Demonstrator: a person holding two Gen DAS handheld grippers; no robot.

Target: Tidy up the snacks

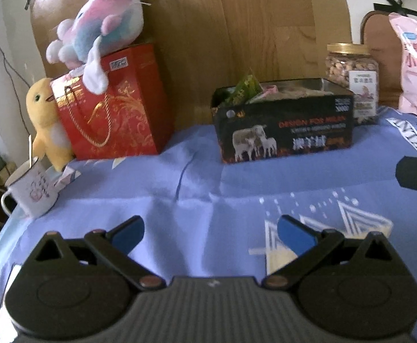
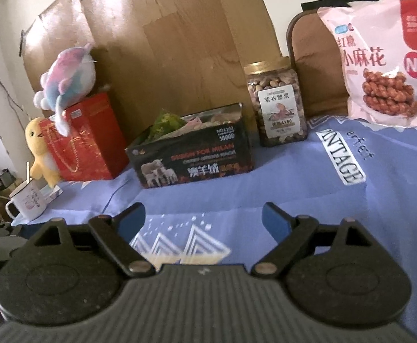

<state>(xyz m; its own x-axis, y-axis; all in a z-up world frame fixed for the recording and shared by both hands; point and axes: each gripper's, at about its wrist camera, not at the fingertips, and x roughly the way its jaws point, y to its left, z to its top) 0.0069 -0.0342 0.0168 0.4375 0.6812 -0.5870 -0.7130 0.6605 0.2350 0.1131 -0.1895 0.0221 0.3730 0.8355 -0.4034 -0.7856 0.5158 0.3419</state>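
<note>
My left gripper [image 1: 209,233] stands spread wide, holding nothing, above the blue cloth [image 1: 197,188]. My right gripper [image 2: 204,220] likewise, empty. Counted: one black tin [image 2: 194,157] with snack packets at the bed's far edge, one nut jar [image 2: 277,103] beside it, one pink snack bag [image 2: 379,68] at the far right corner. Wood panel [image 2: 179,43] behind.

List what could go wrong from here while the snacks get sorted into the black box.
1. The pink snack bag stands propped against the backboard; a careless grab may topple it.
2. The black box already looks full, so added packets might spill.
3. The nut jar stands close beside the box; the open right gripper could bump it.
</note>
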